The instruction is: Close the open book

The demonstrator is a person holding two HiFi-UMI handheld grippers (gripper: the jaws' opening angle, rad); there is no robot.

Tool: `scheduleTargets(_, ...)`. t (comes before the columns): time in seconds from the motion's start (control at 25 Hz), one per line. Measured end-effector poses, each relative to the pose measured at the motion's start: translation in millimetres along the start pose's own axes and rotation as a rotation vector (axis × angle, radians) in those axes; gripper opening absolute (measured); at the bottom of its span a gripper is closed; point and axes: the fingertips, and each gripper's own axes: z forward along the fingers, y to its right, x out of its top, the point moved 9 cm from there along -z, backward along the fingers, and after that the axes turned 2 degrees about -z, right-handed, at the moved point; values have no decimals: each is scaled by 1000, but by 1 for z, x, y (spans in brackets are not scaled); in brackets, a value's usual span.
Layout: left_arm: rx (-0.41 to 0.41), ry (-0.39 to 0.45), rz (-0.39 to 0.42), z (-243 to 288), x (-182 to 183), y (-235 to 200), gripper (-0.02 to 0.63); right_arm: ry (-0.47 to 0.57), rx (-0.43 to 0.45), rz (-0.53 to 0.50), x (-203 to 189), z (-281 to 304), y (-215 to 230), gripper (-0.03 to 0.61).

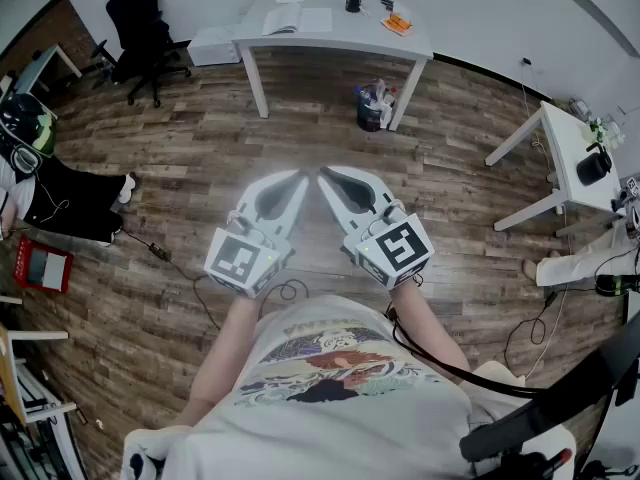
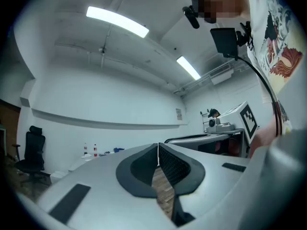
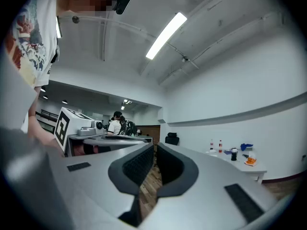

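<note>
**Head view: both grippers shut and empty, book on far table**

Left gripper (image 1: 298, 178): level, over bare floor (image 1: 450, 218), just ahead of the person's chest. Jaws together, tips meeting along a thin seam. Nothing between them, only floor seen through the hollow behind the tips.

Right gripper (image 1: 326, 175): level, just beside the left gripper, the two angled toward each other with tips nearly touching. Jaws closed to a narrow slit, empty.

Book (image 1: 298, 20): lying open and flat on the white table (image 1: 330, 40) at the far side of the room, well apart from both grippers. Placed on the table's left half, with a dark cup (image 1: 353, 0) to its right and small items around.

Chair (image 1: 140, 23): black, left of the table, near the wall.

Bin (image 1: 370, 108): on the floor under the table's right end.
</note>
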Motion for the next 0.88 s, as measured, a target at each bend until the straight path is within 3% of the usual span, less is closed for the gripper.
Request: scheduleTargets(0.88,5,24,-6,-30,0,-32,14,5,-26,48,-4,29,-22,32)
